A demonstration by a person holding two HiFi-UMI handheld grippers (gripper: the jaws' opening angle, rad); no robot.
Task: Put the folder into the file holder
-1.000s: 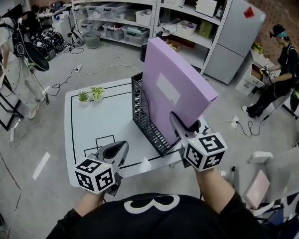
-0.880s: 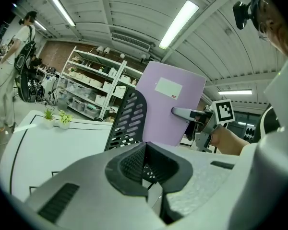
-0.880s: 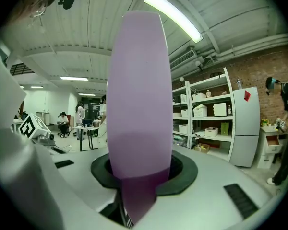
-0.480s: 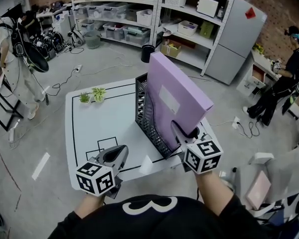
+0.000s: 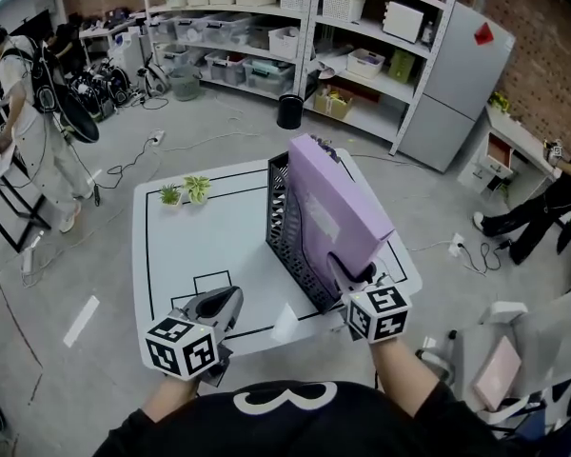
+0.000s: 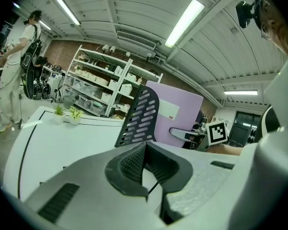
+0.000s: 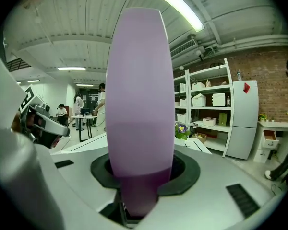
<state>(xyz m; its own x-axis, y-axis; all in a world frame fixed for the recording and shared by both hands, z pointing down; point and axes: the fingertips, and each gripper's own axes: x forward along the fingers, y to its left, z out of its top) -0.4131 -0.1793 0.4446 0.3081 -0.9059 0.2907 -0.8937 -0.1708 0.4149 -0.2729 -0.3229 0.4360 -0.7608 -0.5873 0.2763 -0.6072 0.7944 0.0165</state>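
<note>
Right tool (image 5: 350, 272): clamped on the folder's near lower edge. In the right gripper view the purple spine fills the gap between the jaws, and both pads press on it.
Left tool (image 5: 224, 305): jaws drawn together with nothing between them. It is held over the near left edge of the desk, well apart from the holder.
Folder (image 5: 338, 206): purple with a pale label on its side, standing on edge and tilted a little to the right. Its lower part sits down inside the file holder, right of the mesh wall, and its top stands clear above the rim. Cannot tell whether it rests on the holder's floor.
File holder (image 5: 287, 231): black mesh, upright on the right half of the desk, its long side running near to far.
Desk (image 5: 195, 250): white, marked with black outlines.
Plants (image 5: 185, 192): two small green ones at the far left corner of the desk, well apart from the holder.
Shelves (image 5: 266, 27): against the far wall, loaded with bins and boxes.
</note>
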